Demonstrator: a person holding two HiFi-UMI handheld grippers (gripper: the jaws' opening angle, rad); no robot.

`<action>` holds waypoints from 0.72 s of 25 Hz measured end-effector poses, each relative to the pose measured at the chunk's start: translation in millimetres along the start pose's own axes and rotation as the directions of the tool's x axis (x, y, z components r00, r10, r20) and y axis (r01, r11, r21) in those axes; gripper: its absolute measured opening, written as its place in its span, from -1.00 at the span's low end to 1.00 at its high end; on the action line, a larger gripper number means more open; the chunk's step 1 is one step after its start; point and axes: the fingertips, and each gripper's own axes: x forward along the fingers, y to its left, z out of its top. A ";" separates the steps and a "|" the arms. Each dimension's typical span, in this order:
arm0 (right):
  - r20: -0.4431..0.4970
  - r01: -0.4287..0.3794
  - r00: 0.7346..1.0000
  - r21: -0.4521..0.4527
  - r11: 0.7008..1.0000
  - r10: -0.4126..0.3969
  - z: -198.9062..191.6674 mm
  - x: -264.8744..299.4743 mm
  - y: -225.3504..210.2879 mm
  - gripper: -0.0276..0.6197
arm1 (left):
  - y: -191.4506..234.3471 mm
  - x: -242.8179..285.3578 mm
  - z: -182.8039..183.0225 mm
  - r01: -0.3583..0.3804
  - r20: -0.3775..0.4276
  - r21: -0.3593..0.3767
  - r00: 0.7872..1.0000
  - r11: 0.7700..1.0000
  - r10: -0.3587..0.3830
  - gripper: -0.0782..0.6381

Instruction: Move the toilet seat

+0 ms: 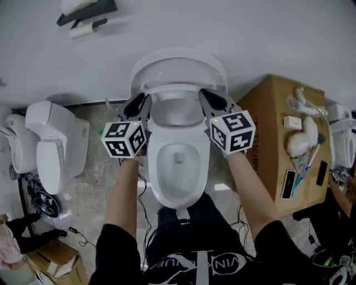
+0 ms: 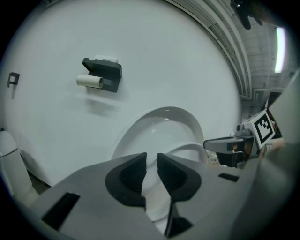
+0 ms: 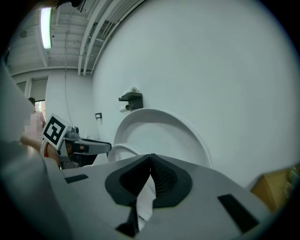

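The white toilet [image 1: 178,167] stands against the wall with its lid [image 1: 178,64] upright. The toilet seat [image 1: 177,92] is tilted partway up between the bowl and the lid. My left gripper [image 1: 146,102] is at the seat's left edge. In the left gripper view its jaws [image 2: 152,161] stand a little apart with the seat's white rim [image 2: 190,149] filling the gap. My right gripper [image 1: 204,96] is at the seat's right edge. Its tips [image 3: 150,161] meet, with the seat [image 3: 123,151] showing white just beneath and beyond them.
A second toilet [image 1: 53,147] stands at the left. A cardboard box [image 1: 267,111] with bathroom fittings on top sits close on the right. A paper holder [image 1: 86,16] hangs on the wall. Cables [image 1: 72,231] trail on the floor at left.
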 end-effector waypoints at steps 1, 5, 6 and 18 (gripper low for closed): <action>0.004 0.004 1.000 -0.005 1.000 -0.004 -0.2 -1.4 0.8 -0.88 | 1.3 -2.6 -0.3 -0.008 0.006 -0.018 1.000 1.000 0.008 -0.61; 0.038 0.015 0.999 -0.006 1.000 -0.015 3.8 -12.6 3.2 -0.88 | 1.6 -15.0 0.1 -0.019 0.006 -0.037 1.000 0.999 0.020 -0.75; 0.045 0.017 0.999 -0.004 1.000 -0.016 5.3 -15.9 4.2 -0.88 | 1.3 -18.7 -0.4 -0.021 0.003 -0.029 1.000 0.999 0.021 -0.76; 0.067 -0.010 0.998 -0.021 1.000 0.011 0.5 -56.4 41.1 -0.88 | -6.2 -69.4 -2.6 -0.011 0.024 -0.014 1.000 1.000 0.011 -0.77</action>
